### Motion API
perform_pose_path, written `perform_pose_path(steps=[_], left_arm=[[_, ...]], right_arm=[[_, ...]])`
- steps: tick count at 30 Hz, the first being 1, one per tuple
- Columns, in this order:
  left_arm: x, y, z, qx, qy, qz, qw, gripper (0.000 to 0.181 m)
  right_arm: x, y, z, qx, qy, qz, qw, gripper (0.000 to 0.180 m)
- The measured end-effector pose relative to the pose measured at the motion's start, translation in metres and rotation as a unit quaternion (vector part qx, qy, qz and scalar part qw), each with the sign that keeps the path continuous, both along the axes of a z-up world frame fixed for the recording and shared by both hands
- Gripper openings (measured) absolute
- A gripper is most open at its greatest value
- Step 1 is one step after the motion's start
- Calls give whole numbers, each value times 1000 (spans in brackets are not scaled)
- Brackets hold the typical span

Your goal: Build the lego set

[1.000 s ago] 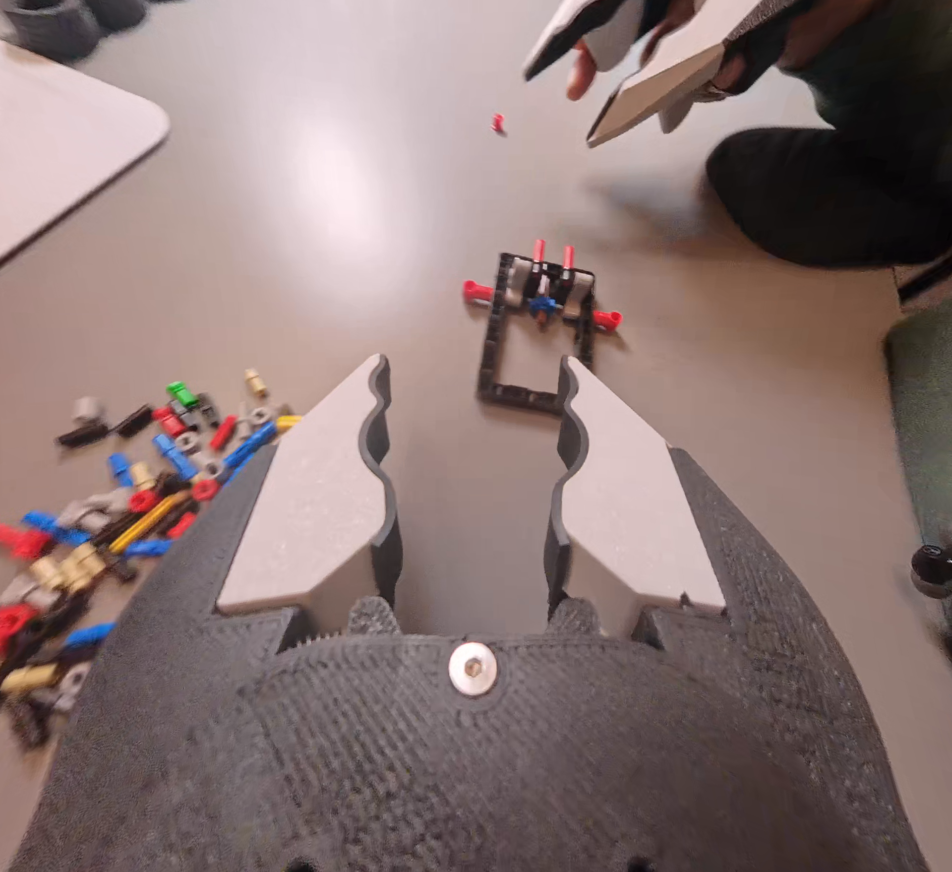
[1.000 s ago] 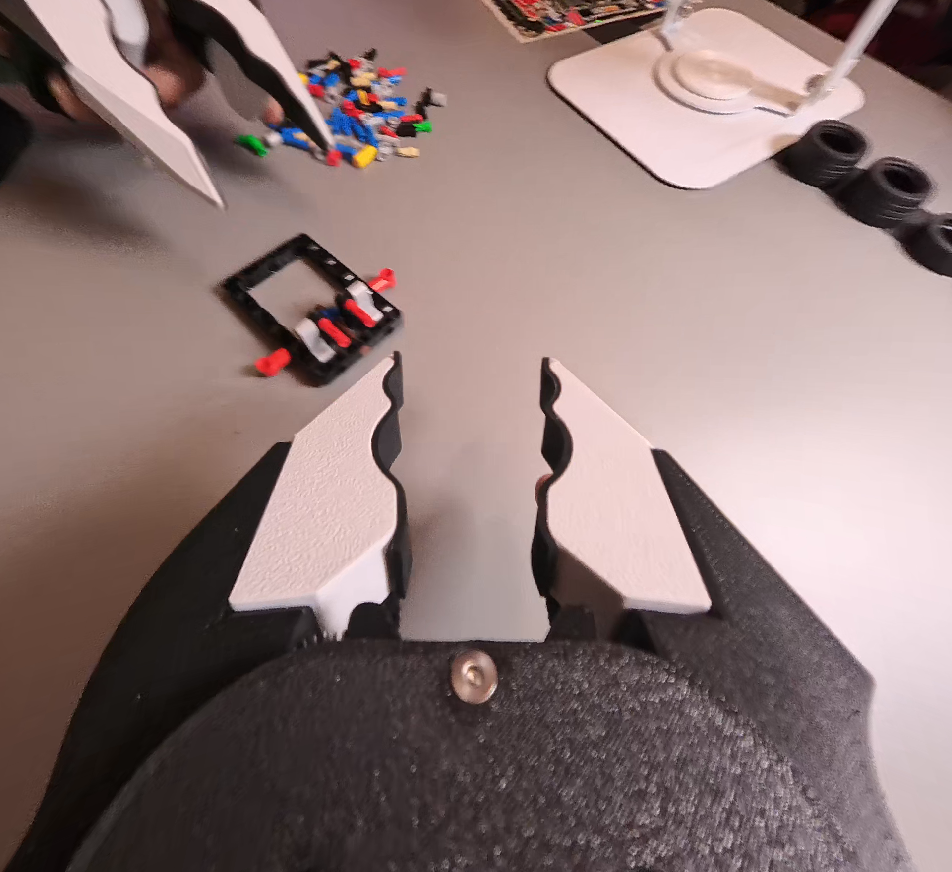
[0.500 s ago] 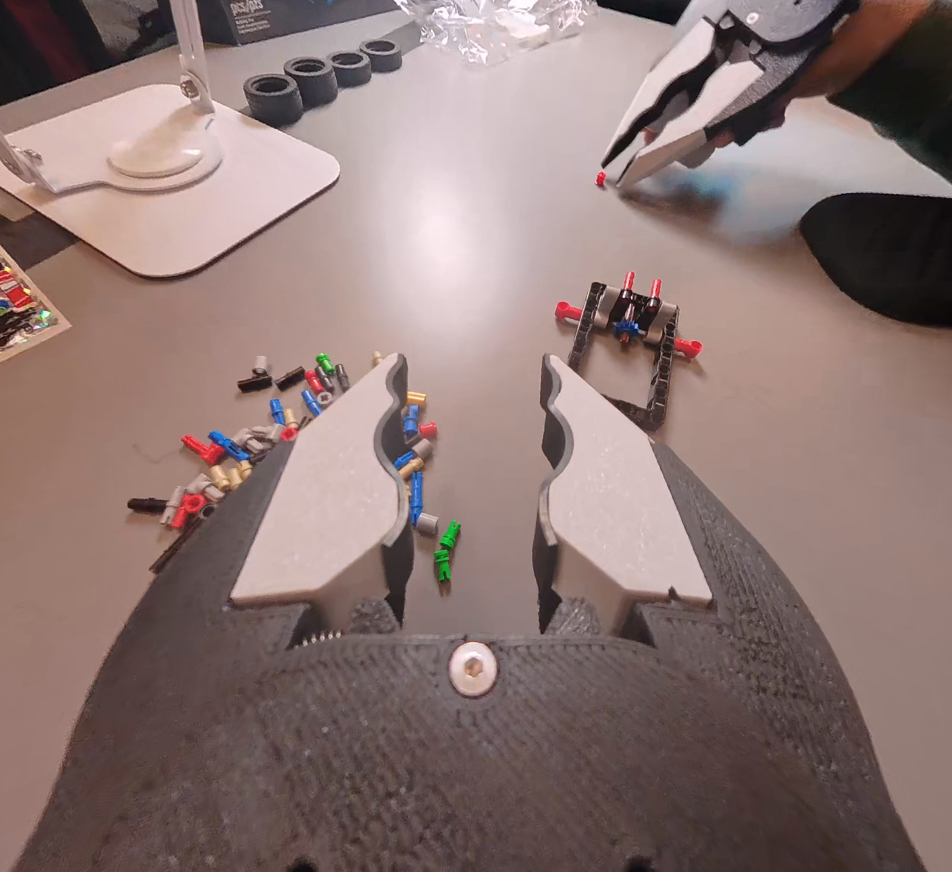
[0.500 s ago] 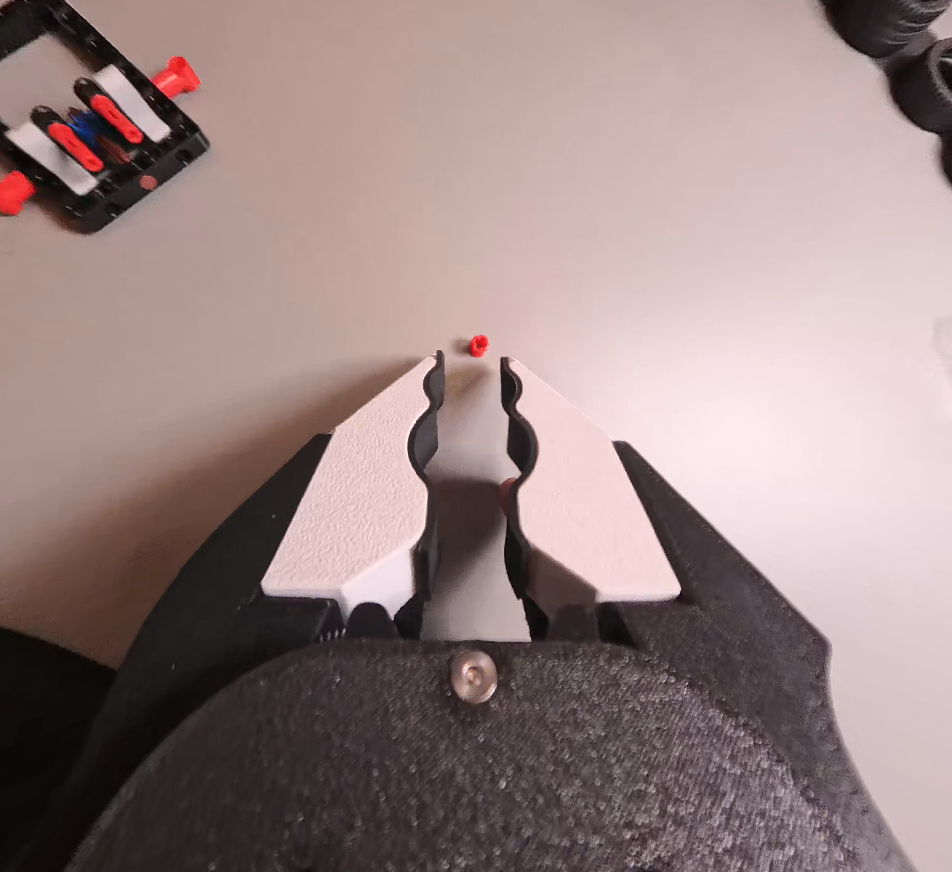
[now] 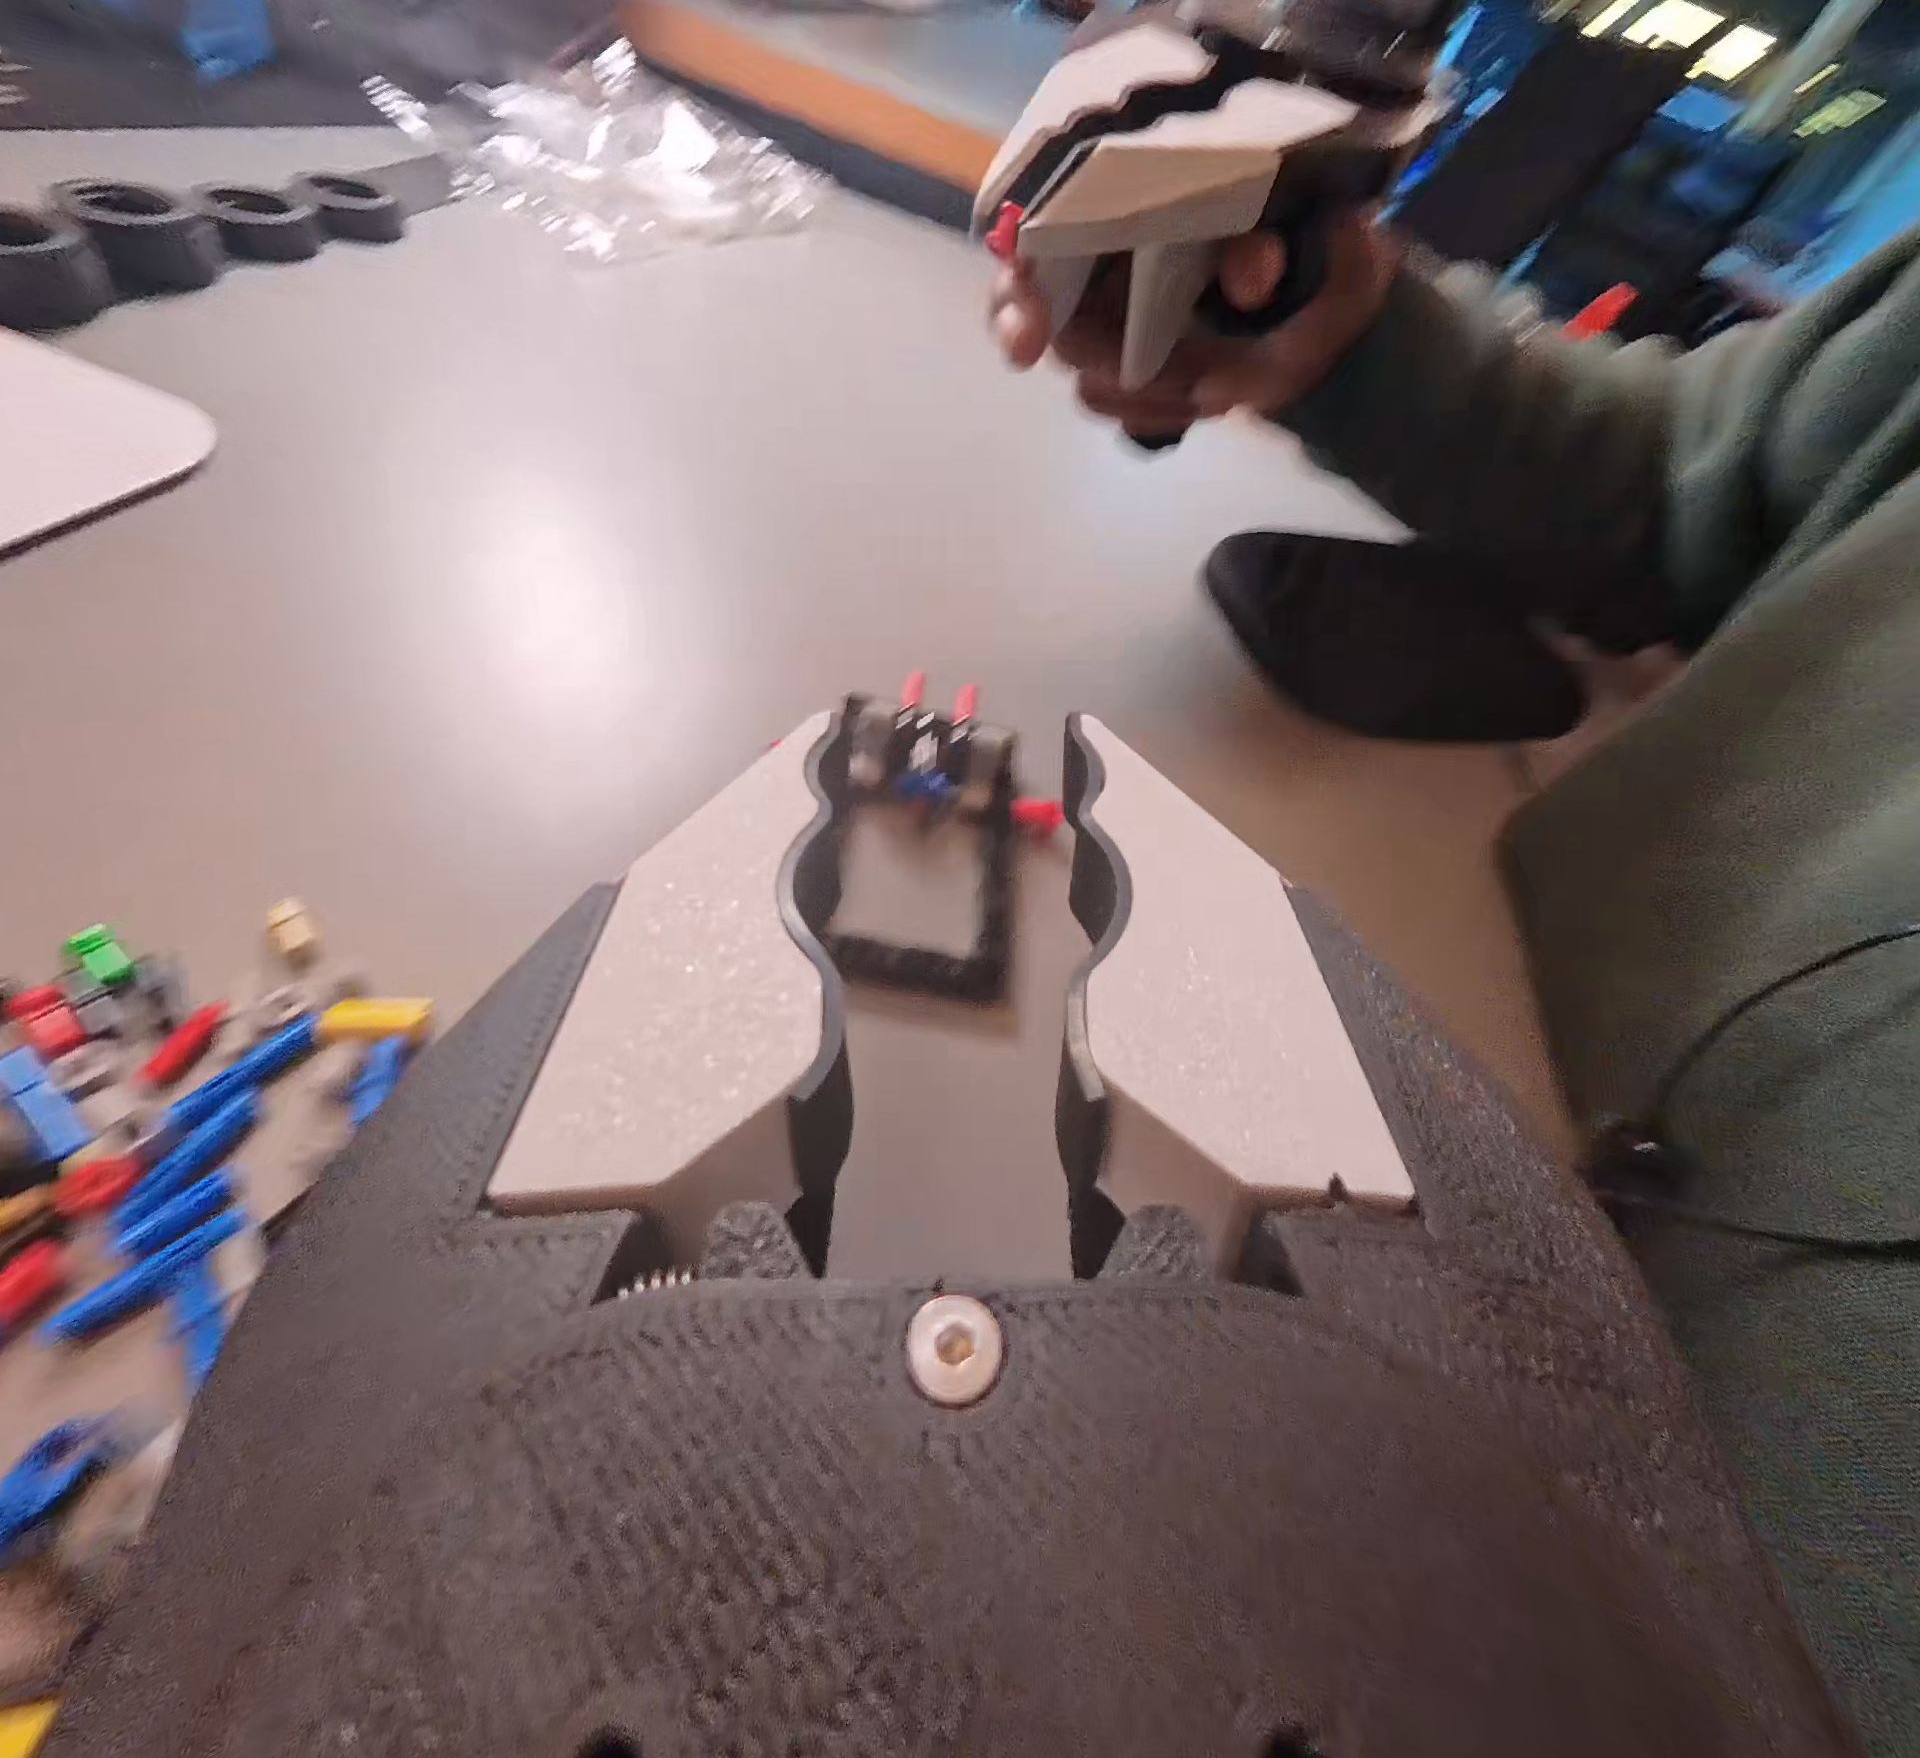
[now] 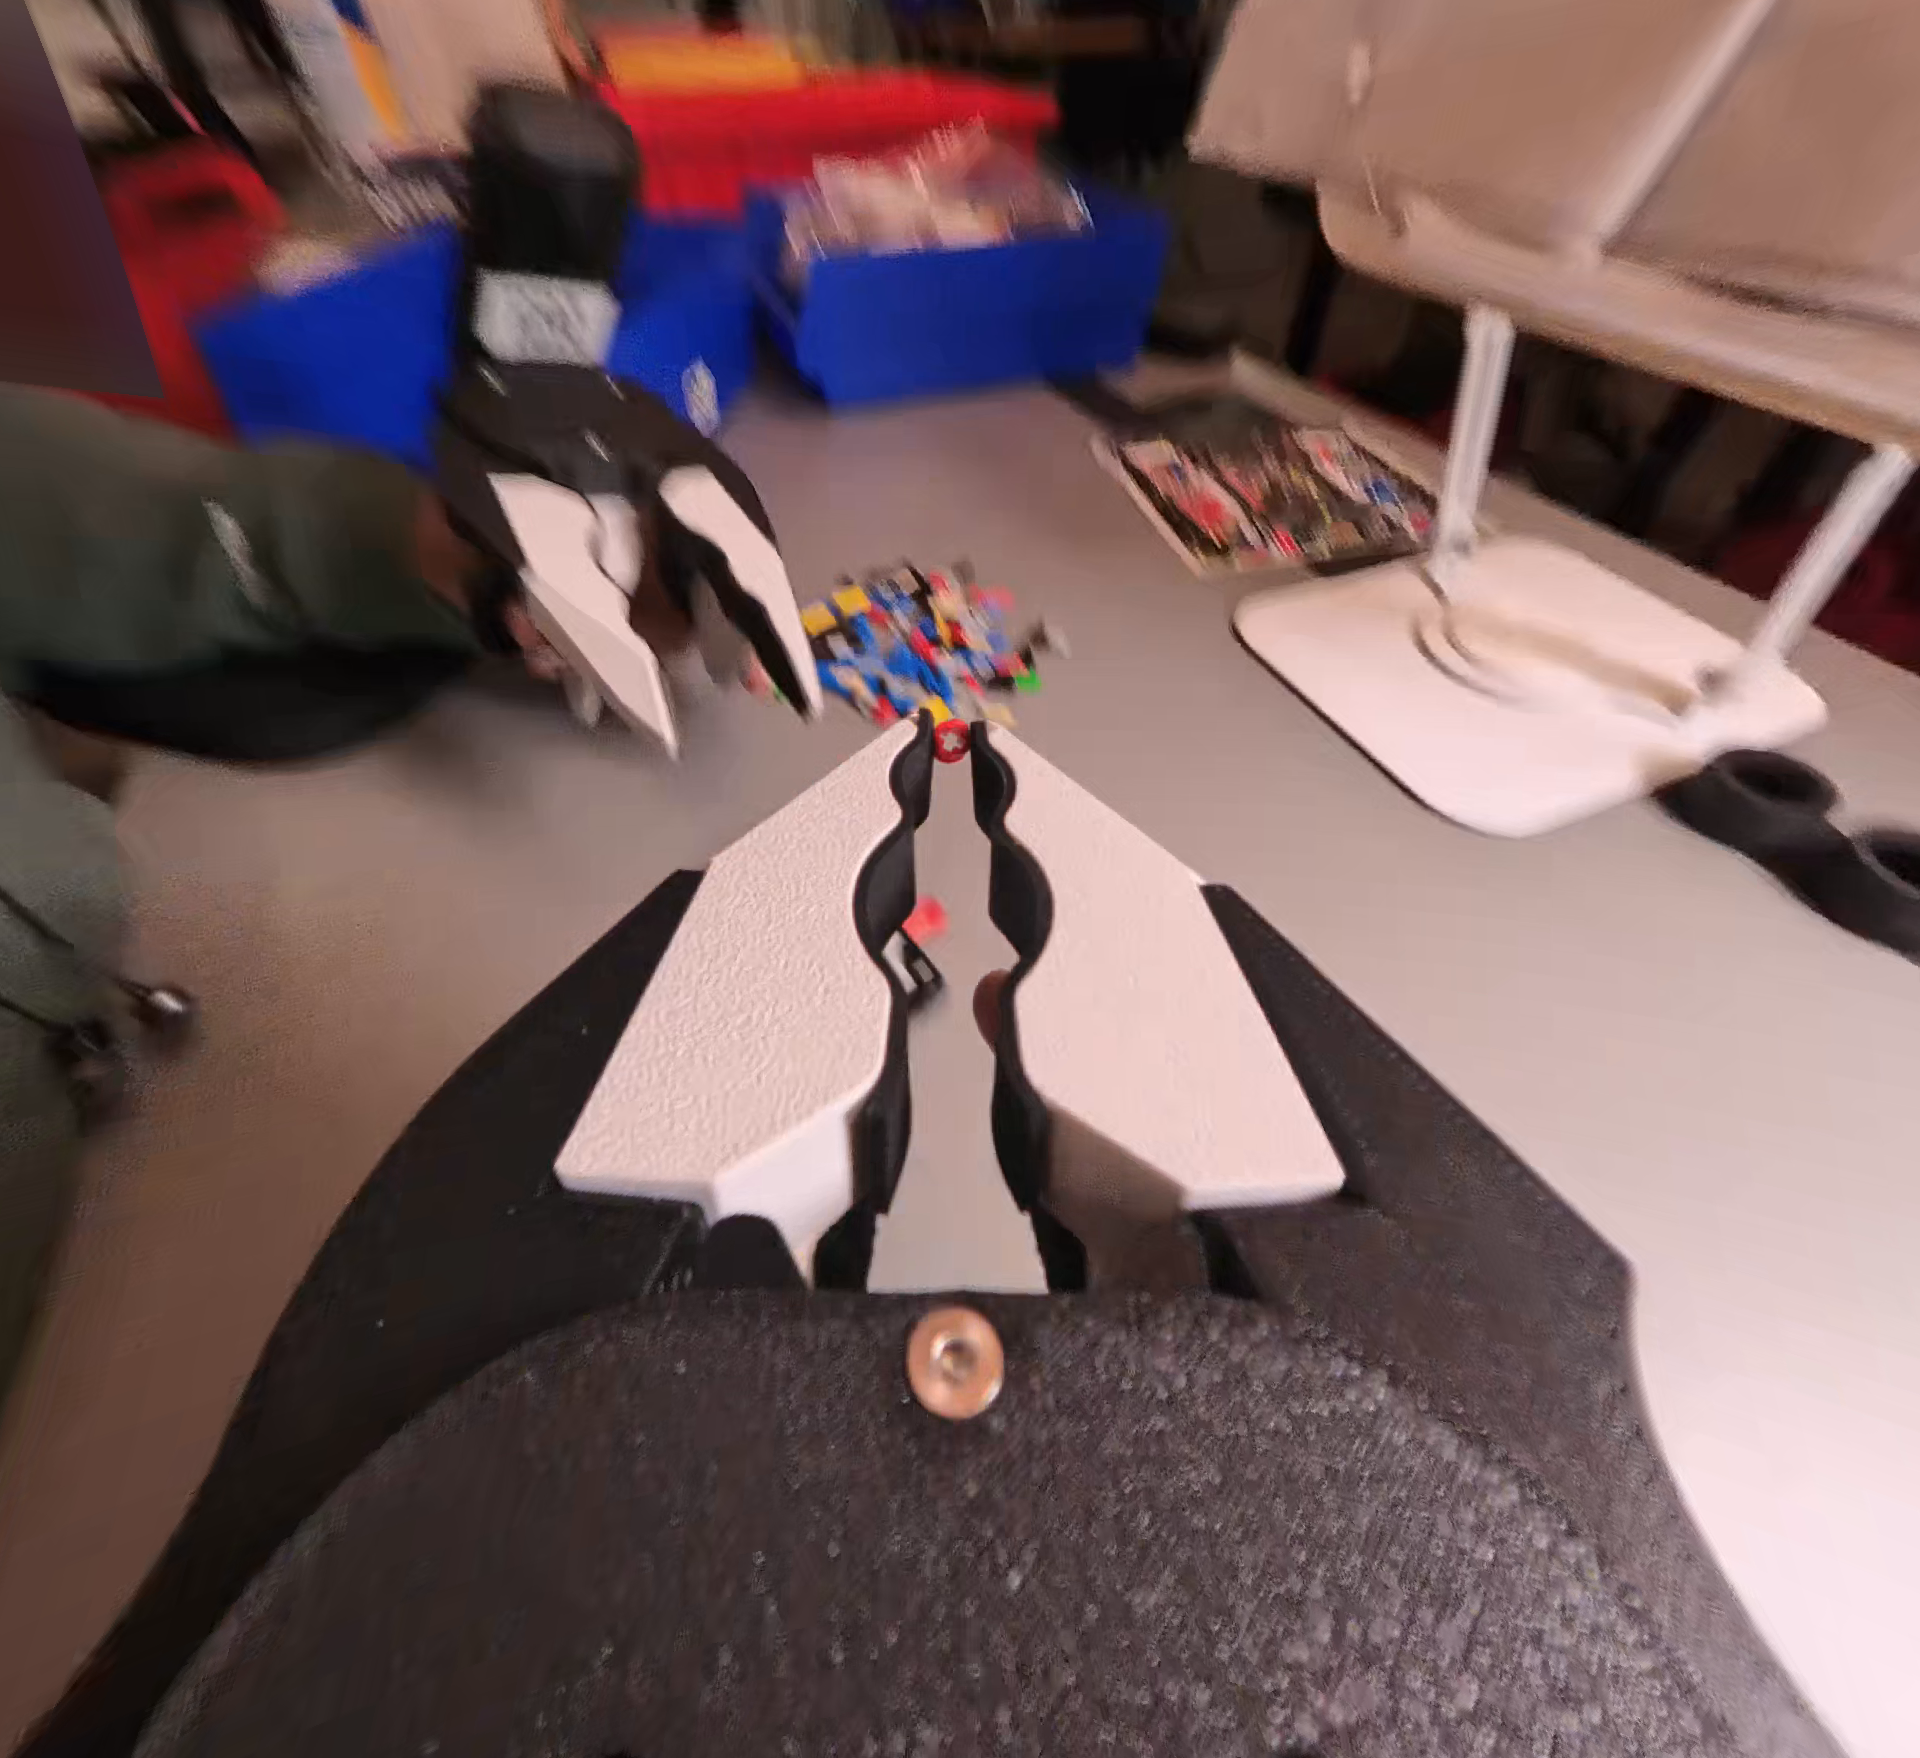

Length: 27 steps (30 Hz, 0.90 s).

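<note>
A black rectangular lego frame point(image 5: 914, 970) with red pins and grey parts lies flat on the grey table point(image 5: 520, 482). My left gripper point(image 5: 951, 742) is open and empty, with its fingers on either side of the frame. It also shows in the right wrist view point(image 6: 732, 716), tips near the table. My right gripper point(image 6: 949, 752) is shut on a small red piece point(image 6: 949, 740) at its very tips and holds it in the air. It shows in the left wrist view point(image 5: 1143, 150) above and beyond the frame, with the red piece point(image 5: 1003, 228) at its tip. A corner of the frame point(image 6: 920, 970) shows between the right fingers.
A pile of loose coloured pieces point(image 5: 156, 1106) lies left of the left gripper and also shows in the right wrist view point(image 6: 925, 638). Black tyres point(image 5: 208, 222), a crumpled plastic bag point(image 5: 623, 139) and a white stand base point(image 6: 1507, 700) stand farther off. A printed booklet point(image 6: 1278, 503) lies beyond. Tip to tip, the grippers are about 11 centimeters apart.
My right gripper has shut on the small red piece and lifted it off the table. My left gripper has moved from the pile over to the black frame, still open.
</note>
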<state>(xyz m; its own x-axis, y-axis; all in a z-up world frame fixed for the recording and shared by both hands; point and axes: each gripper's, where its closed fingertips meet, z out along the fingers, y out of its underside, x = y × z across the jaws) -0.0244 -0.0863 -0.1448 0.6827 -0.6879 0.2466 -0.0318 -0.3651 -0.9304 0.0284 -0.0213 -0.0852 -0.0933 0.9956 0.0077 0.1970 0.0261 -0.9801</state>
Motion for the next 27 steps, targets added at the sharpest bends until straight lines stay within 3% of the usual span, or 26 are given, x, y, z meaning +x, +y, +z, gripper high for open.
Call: perform_pose_path(steps=[4,12,18,27], left_arm=[[26,-8,27,4,-116,-48,992,34],[39,-14,68,-54,-351,-128,926,25],[49,-16,68,-69,-363,-150,917,13],[46,-21,61,-91,-372,-161,910,9]], right_arm=[[-22,-45,17,-43,109,60,991,4],[-22,-76,12,-3,134,110,985,5],[-16,-83,9,9,136,126,983,5],[-19,-87,1,72,129,124,981,4]])
